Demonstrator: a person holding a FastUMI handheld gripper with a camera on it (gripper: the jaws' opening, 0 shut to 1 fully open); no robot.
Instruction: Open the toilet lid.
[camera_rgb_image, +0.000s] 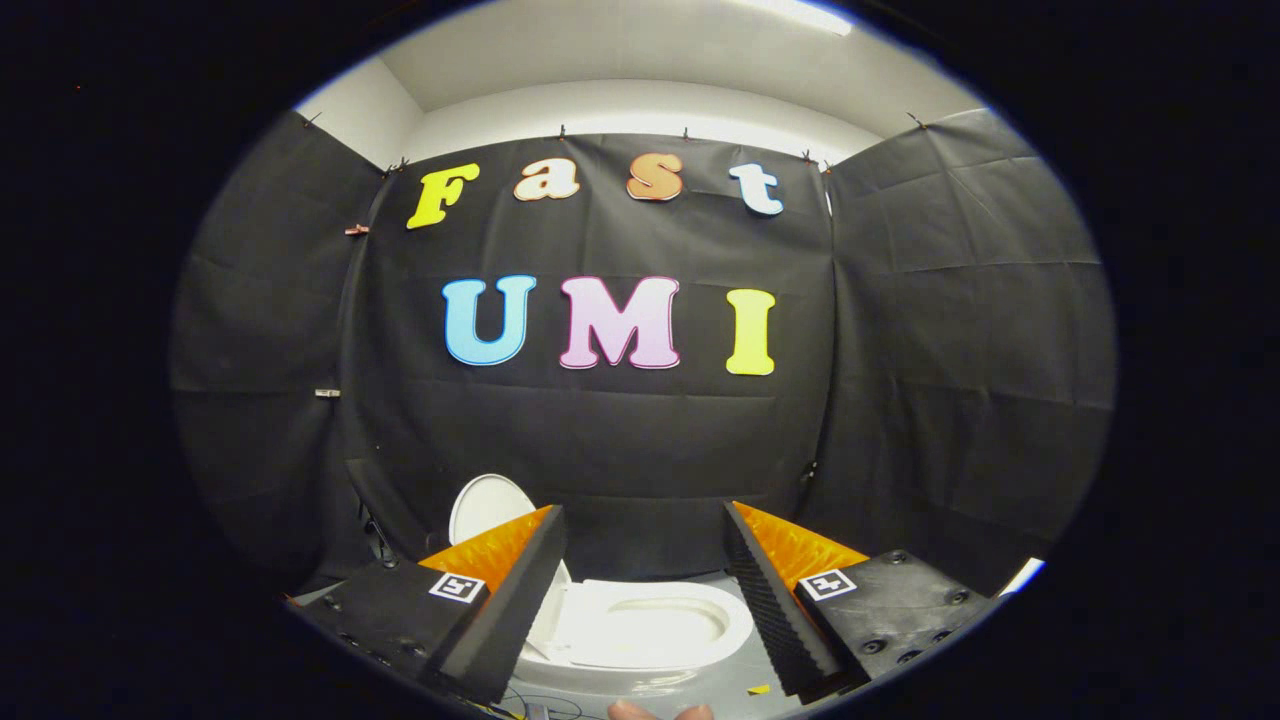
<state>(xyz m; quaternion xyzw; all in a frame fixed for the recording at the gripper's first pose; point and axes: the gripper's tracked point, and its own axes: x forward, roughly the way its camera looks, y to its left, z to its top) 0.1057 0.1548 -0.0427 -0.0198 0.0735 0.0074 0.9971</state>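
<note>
A white toilet (640, 630) stands on the grey floor beyond and below my fingers, seen between them. Its lid (487, 505) is raised upright at the left end, partly hidden behind my left finger (500, 600). The seat ring and the bowl's opening lie uncovered. My gripper (645, 525) is open, with a wide gap between the fingers and nothing held; it hovers above the toilet without touching it.
Black cloth walls (620, 440) close the booth behind and on both sides of the toilet. Grey floor (740, 680) surrounds the bowl, with thin cables and a small yellow scrap (758, 689) near the front. Fingertips of a person's hand (660, 712) show below.
</note>
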